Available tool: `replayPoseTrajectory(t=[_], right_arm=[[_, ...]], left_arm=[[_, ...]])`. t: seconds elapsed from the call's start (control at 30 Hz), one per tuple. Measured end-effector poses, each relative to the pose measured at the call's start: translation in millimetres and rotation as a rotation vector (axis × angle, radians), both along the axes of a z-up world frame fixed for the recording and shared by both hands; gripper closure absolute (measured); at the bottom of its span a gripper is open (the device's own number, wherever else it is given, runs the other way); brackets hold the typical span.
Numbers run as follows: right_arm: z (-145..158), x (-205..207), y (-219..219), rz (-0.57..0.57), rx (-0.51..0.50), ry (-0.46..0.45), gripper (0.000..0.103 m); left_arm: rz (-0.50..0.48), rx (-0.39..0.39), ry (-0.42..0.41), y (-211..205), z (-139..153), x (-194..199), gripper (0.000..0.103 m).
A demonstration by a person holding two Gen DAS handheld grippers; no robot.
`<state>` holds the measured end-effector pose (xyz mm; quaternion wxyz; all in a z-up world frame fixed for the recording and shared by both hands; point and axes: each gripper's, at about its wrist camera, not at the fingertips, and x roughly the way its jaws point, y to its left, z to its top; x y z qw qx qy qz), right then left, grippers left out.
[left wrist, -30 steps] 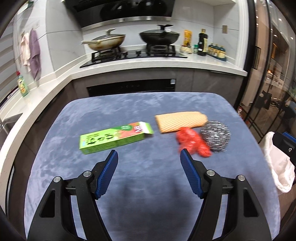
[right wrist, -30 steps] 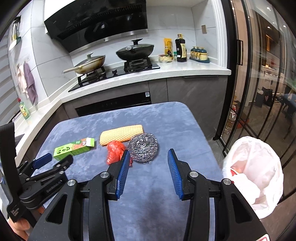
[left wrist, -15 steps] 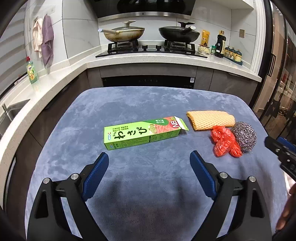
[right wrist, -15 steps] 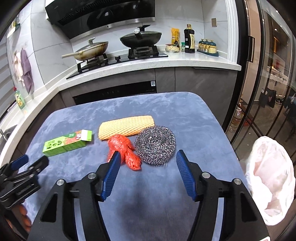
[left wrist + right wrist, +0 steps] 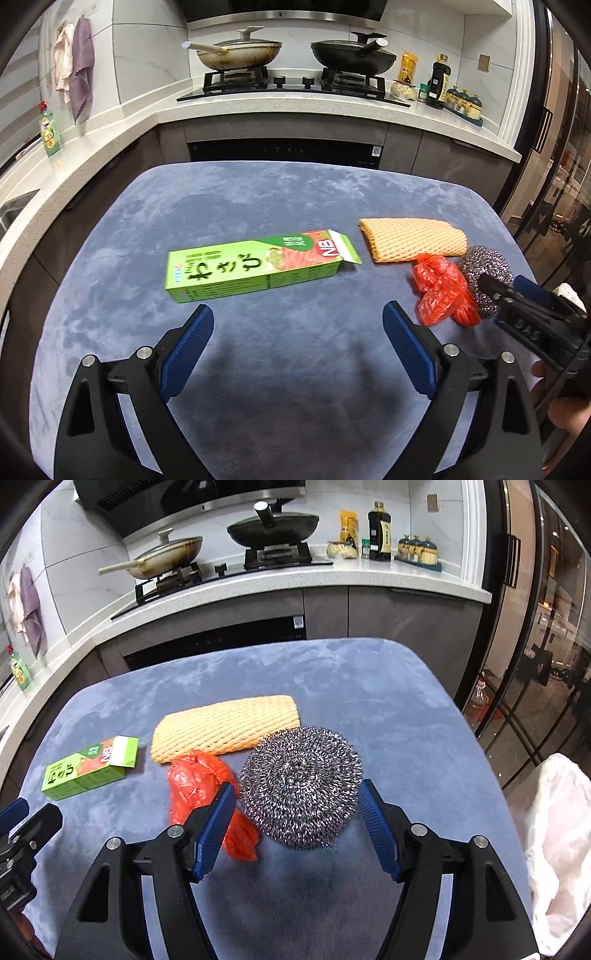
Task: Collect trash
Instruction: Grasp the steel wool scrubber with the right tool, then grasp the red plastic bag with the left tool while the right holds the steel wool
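A green wasabi box point(image 5: 255, 267) lies on the blue table point(image 5: 258, 199), just beyond my open, empty left gripper point(image 5: 297, 345). To its right lie an orange foam net point(image 5: 412, 240), a crumpled red plastic bag point(image 5: 441, 290) and a steel wool ball point(image 5: 485, 271). My right gripper point(image 5: 297, 823) is open, with its fingers on either side of the steel wool ball point(image 5: 301, 786), not closed on it. The red bag point(image 5: 199, 786) lies against its left finger. The foam net point(image 5: 225, 727) and the green box point(image 5: 86, 768) lie farther left.
A white trash bag point(image 5: 557, 834) hangs off the table's right edge. A kitchen counter point(image 5: 280, 105) with a stove and two pans runs behind the table. A green bottle point(image 5: 50, 131) stands on the left counter. Glass doors point(image 5: 546, 627) are at the right.
My left gripper has moved left and closer to the green box. My right gripper has moved forward so the steel wool ball now sits between its fingers.
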<state>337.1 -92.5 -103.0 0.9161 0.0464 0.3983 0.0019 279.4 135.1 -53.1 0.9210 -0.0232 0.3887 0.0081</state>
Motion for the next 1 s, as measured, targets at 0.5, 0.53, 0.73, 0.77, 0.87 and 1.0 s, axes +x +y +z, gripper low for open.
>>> replayPoseTrajectory(t=[0.5,0.53,0.73,0.77,0.87,1.0], right_arm=[[-16.3,16.3,-10.7,0.009,0.033,0.023,0.029],[-18.0,17.0,-11.2,0.012,0.041,0.026,0.03],[-7.5,3.8,-18.3,0.006,0.049,-0.006,0.039],[-5.3,0.7,-21.3,-0.003,0.047,-0.012,0.04],[1.5,-9.2,-35.6,-0.03,0.055,-0.028,0.041],[7.3,-21.0,-55.7,-0.062,0.071,-0.037,0.042]], left_arm=[[-0.06,-0.046,0.005,-37.2,2.7,13.3,0.014],[-0.057,-0.047,0.004,-38.7,3.3,14.4,0.014],[-0.07,-0.062,0.006,-49.0,6.0,19.6,0.014],[-0.073,-0.064,0.007,-51.0,6.0,20.4,0.014],[-0.087,-0.071,0.012,-61.2,5.1,23.9,0.014],[-0.107,-0.083,0.025,-78.3,1.1,30.7,0.014]])
